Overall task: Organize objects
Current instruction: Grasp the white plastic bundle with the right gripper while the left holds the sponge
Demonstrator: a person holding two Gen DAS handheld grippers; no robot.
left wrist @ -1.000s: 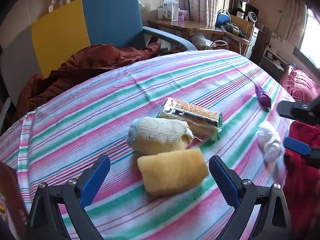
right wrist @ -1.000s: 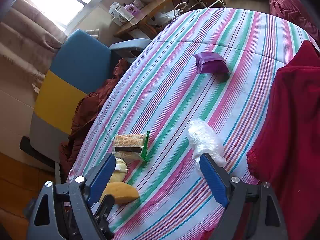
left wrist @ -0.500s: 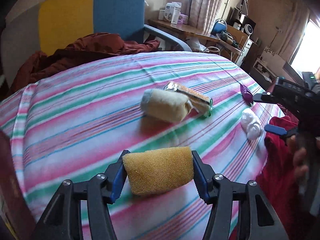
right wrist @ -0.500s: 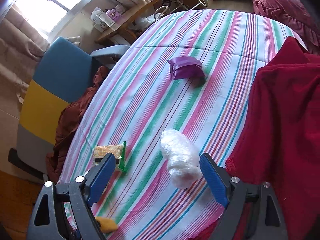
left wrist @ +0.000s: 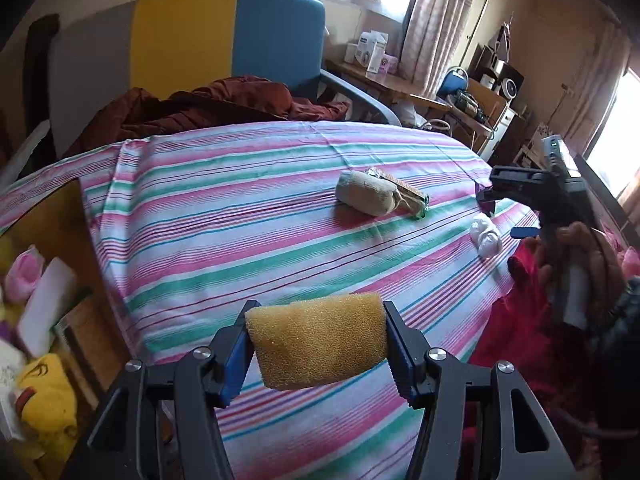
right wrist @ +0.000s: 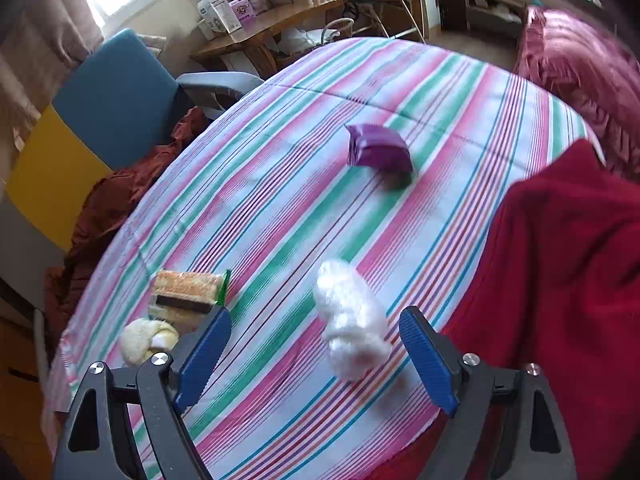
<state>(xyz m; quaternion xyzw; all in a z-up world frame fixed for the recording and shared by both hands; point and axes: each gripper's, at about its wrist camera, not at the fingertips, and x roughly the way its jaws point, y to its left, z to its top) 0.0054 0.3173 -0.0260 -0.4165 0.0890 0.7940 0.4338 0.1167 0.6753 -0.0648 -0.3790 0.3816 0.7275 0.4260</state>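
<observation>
while my left gripper [left wrist: 316, 350] clamps the yellow sponge [left wrist: 318, 344], my right gripper [right wrist: 316, 354] gapes, white plastic wad [right wrist: 352, 320] at twelve o'clock.

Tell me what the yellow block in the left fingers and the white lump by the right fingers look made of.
Yellow block: looks like open-cell foam sponge, matte, with a pitted, porous face. White lump: probably crumpled thin plastic film or bag, translucent and slightly glossy with fine wrinkles; what is inside can't be told.

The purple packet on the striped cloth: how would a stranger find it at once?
Look at the striped tablecloth. Beyond the white plastic wad, farther from the open right gripper, the purple packet lies alone. It is the only purple, shiny thing there.
</observation>
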